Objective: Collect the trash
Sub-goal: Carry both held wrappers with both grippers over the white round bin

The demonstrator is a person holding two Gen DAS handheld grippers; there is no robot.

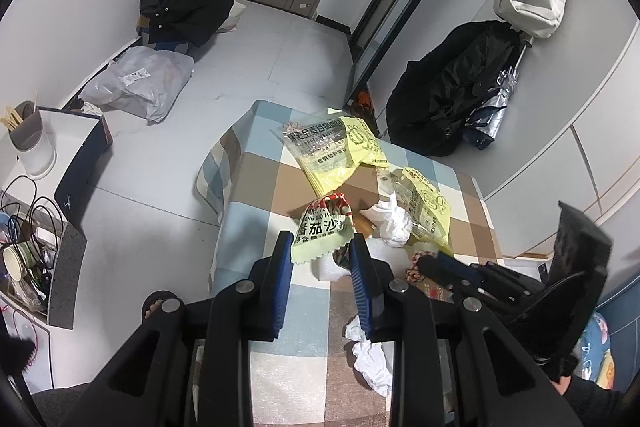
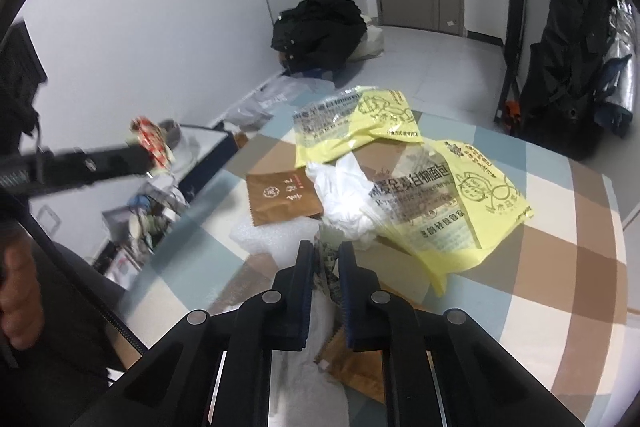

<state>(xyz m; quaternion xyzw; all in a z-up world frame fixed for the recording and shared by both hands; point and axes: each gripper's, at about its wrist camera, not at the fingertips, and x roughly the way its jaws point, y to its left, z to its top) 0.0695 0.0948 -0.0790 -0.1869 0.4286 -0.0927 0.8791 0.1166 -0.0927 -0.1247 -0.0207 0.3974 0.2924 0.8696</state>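
Trash lies on a checked tablecloth (image 1: 256,195). My left gripper (image 1: 320,243) is shut on a green and red sauce sachet (image 1: 322,227) and holds it above the table; the sachet also shows at the left gripper's tip in the right wrist view (image 2: 150,143). My right gripper (image 2: 326,247) is shut on a small crumpled printed wrapper (image 2: 328,259). Two yellow bread bags (image 2: 352,119) (image 2: 452,199), crumpled white tissue (image 2: 344,195) and a brown packet (image 2: 280,197) lie ahead of it.
More white tissue (image 1: 370,359) lies near the table's front. Off the left edge stand a dark box (image 1: 80,163), a white cup (image 1: 32,143) and clutter with cables. Black clothing (image 1: 188,3) and a grey plastic bag (image 1: 140,83) lie on the floor. A black bag (image 1: 452,87) hangs at right.
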